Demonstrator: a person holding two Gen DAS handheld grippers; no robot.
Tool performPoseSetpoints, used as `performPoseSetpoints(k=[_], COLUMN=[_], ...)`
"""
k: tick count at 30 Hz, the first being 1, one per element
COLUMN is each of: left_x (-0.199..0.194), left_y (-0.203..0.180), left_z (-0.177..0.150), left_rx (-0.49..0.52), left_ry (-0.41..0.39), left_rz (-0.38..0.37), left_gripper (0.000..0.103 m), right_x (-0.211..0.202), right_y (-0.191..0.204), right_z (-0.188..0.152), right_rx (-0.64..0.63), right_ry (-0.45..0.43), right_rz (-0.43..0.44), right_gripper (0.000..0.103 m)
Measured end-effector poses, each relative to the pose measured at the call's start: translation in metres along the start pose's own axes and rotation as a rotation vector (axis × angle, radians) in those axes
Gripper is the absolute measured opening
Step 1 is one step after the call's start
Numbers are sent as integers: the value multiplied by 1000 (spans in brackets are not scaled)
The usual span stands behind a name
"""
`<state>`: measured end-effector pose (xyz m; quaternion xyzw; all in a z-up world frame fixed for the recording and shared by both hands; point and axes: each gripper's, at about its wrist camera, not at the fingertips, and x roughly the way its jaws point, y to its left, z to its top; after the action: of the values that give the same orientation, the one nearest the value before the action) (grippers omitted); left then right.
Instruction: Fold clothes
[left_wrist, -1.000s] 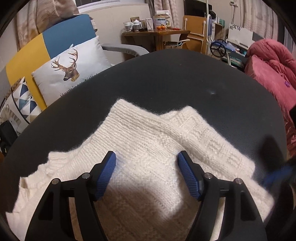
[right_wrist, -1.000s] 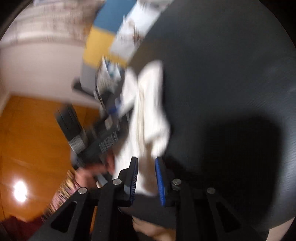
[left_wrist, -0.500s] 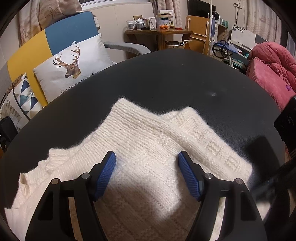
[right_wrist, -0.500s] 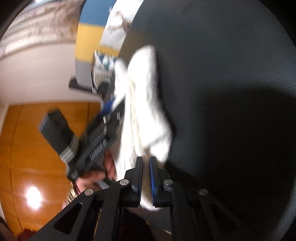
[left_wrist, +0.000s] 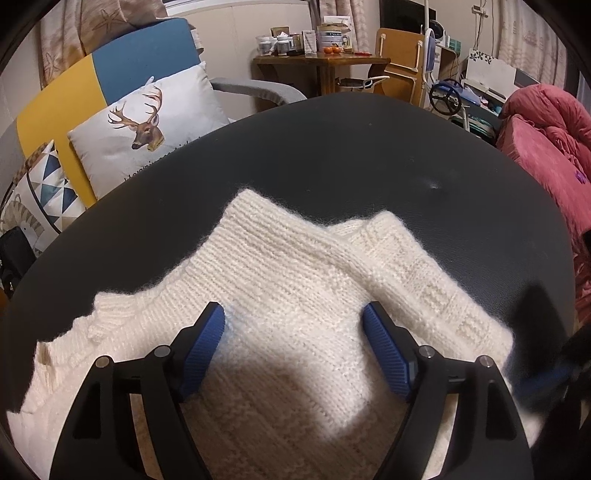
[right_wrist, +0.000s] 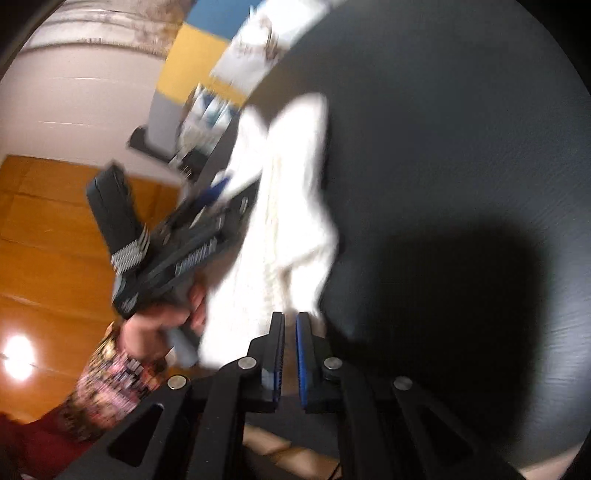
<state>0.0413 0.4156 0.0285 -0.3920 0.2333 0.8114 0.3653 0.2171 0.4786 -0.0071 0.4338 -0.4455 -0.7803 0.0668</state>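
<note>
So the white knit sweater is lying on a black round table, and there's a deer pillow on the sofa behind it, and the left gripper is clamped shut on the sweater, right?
Not quite. The left gripper is open, its jaws spread wide over the white knit sweater, as the left wrist view shows. The rest holds: the sweater lies on the black round table, with the deer pillow on the sofa behind.

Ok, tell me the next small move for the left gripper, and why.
Probably lower the left gripper and close on the sweater: its jaws stand open above the knit, gripping nothing, and the sweater lies only partly folded on the black table.
</note>
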Motion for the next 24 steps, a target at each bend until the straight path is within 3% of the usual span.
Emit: performPoseSetpoints(k=[2, 4, 8, 12, 16, 21, 24], left_x=[-3, -10, -35, -69, -99, -115, -115], left_y=[-1, 0, 16, 48, 93, 145, 180], left_z=[0, 0, 0, -11, -38, -85, -118], left_rx=[0, -12, -59, -118, -198, -269, -344], left_ry=[-6, -20, -59, -133, -162, -118, -77], left_rz=[10, 20, 7, 67, 137, 255, 347], left_gripper=[80, 80, 80, 80, 80, 80, 80], right_x=[-19, -28, -6, 35, 80, 116, 110], right_y=[17, 44, 86, 115, 144, 143, 128], right_z=[3, 5, 0, 5, 25, 56, 76], right_rx=[-66, -166, -337, -406, -474, -542, -499], right_ry=[-117, -183, -167, -144, -116, -55, -134], right_rz=[-102, -126, -216, -227, -299, -500, -690], right_gripper=[10, 10, 10, 10, 10, 3, 3])
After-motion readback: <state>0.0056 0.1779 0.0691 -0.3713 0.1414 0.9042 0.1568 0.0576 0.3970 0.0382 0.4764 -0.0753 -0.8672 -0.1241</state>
